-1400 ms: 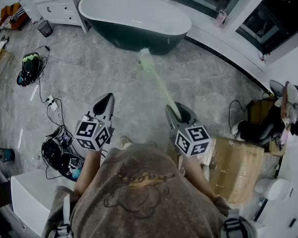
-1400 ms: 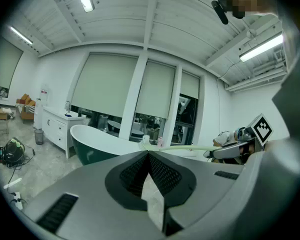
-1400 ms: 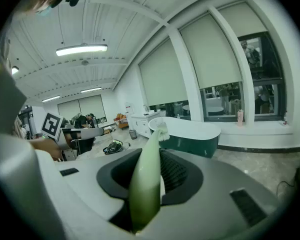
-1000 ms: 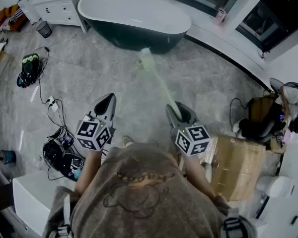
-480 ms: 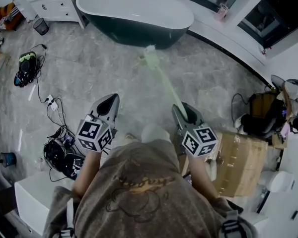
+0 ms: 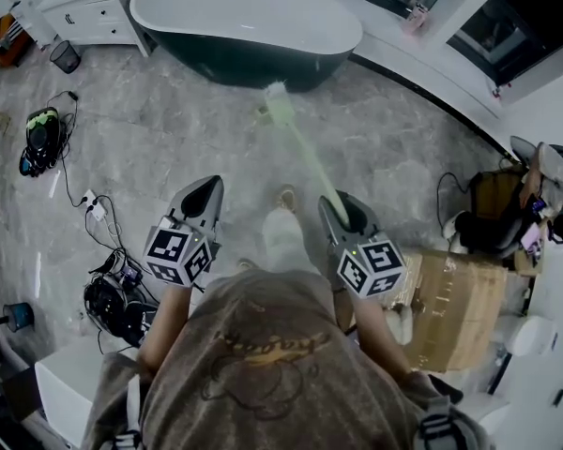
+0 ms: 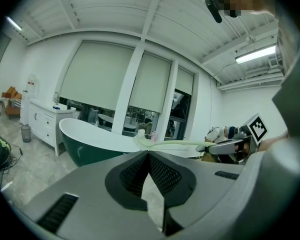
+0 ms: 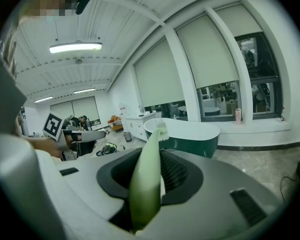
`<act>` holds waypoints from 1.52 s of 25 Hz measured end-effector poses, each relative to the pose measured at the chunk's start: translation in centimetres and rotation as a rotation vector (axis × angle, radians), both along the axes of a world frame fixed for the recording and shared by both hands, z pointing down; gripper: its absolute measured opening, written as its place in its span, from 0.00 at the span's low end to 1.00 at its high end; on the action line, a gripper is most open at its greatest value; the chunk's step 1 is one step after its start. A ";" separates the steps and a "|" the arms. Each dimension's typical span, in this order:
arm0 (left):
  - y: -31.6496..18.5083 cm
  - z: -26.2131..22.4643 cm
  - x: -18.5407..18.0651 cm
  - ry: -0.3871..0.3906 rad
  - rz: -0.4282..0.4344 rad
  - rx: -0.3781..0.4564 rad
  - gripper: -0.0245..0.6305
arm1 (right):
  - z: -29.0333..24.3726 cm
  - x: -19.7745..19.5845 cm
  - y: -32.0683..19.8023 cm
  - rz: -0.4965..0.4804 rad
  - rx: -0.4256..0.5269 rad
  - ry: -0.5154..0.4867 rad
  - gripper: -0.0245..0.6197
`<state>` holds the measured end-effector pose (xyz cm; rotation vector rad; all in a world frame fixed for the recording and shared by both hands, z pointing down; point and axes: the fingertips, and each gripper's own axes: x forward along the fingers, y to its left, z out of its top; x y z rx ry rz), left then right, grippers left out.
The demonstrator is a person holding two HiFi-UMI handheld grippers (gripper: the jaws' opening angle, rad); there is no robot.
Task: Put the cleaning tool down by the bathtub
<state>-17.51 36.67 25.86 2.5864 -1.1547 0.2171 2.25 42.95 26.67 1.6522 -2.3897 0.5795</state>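
My right gripper is shut on the handle of a pale green long-handled brush. The brush sticks forward between the jaws, its white bristle head pointing at the bathtub. The bathtub is white inside and dark green outside; it stands on the grey floor ahead, also seen in the right gripper view and the left gripper view. My left gripper is held level beside the right one, shut and with nothing in it. The jaw tips meet.
A white cabinet and small bin stand left of the tub. Cables and a bag lie on the floor at left. A cardboard box sits at right. A raised white ledge curves behind the tub.
I have walked toward the bathtub; it sits closer and higher in the head view. A leg has swung forward between the grippers. The brush stays in the right gripper.
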 end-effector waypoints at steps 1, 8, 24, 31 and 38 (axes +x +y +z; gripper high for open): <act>-0.8 0.2 0.1 -0.001 0.001 -0.003 0.04 | 0.0 0.1 -0.7 0.000 0.003 0.001 0.21; -5.5 1.1 1.8 -0.006 0.010 -0.035 0.04 | 1.0 1.1 -5.5 -0.017 -0.017 0.001 0.21; -20.9 0.0 7.0 -0.053 -0.022 -0.058 0.04 | -0.2 6.1 -22.8 -0.107 -0.031 0.019 0.21; -27.5 -0.5 10.0 -0.062 -0.072 -0.039 0.04 | -0.7 9.1 -29.5 -0.161 -0.022 0.027 0.21; -31.7 -0.3 10.7 -0.043 -0.138 -0.034 0.04 | -0.3 10.8 -34.4 -0.193 -0.025 0.033 0.21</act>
